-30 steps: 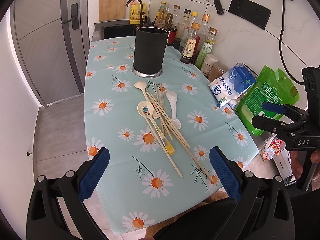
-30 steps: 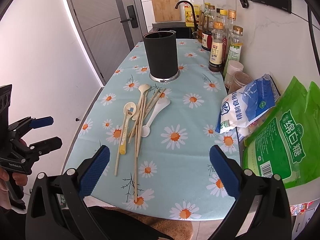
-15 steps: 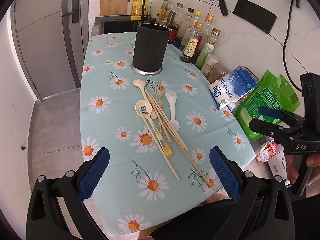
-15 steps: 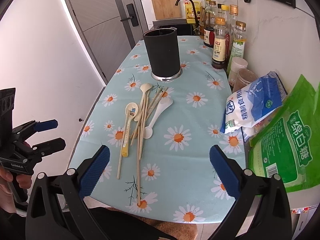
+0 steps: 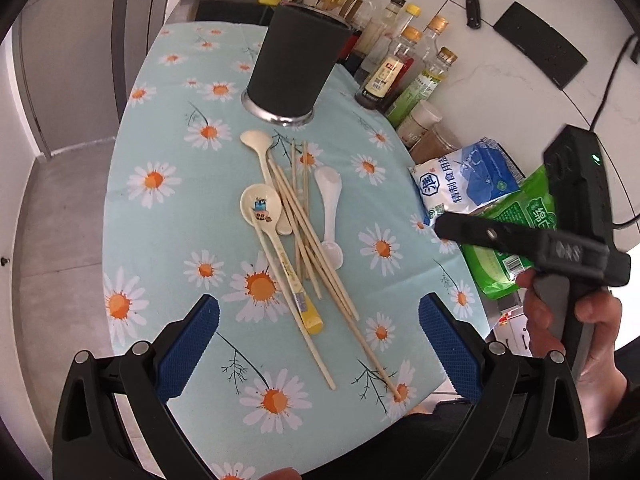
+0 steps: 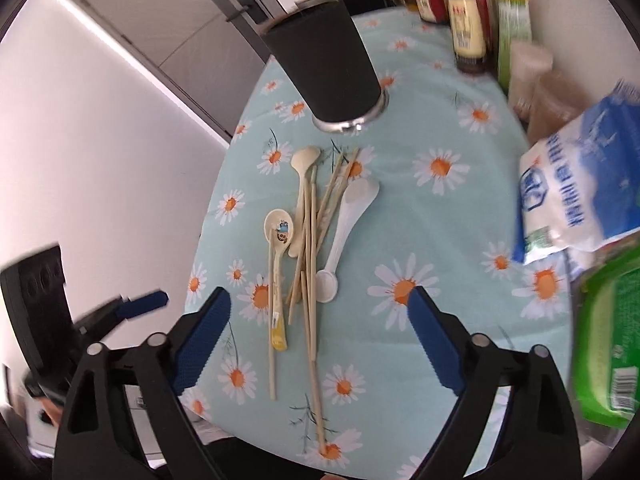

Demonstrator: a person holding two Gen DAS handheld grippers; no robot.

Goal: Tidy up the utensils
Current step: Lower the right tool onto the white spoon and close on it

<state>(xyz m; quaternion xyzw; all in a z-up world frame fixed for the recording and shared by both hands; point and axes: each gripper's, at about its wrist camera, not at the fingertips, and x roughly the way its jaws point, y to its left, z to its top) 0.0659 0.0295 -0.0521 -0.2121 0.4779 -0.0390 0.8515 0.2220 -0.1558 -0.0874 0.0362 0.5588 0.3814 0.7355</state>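
A pile of utensils lies mid-table: several wooden chopsticks (image 5: 308,236) (image 6: 310,248), a cream spoon (image 5: 260,152) (image 6: 302,162), a cartoon-print spoon with a yellow handle end (image 5: 262,210) (image 6: 279,226) and a white spoon (image 5: 330,200) (image 6: 352,208). A black cylindrical holder (image 5: 298,66) (image 6: 328,68) stands upright behind them. My left gripper (image 5: 318,344) is open and empty above the table's near edge. My right gripper (image 6: 318,334) is open and empty over the pile's near end; it also shows in the left wrist view (image 5: 460,226).
The daisy-print tablecloth (image 5: 168,220) covers the table. Sauce bottles (image 5: 400,68) and jars line the back right wall. A blue-white salt bag (image 5: 464,184) (image 6: 580,184) and a green bag (image 5: 516,240) (image 6: 612,332) lie at the right. A door and floor are to the left.
Both grippers have moved in closer to the utensil pile and lower. The right gripper has swung in over the table's right side. The utensils have not moved.
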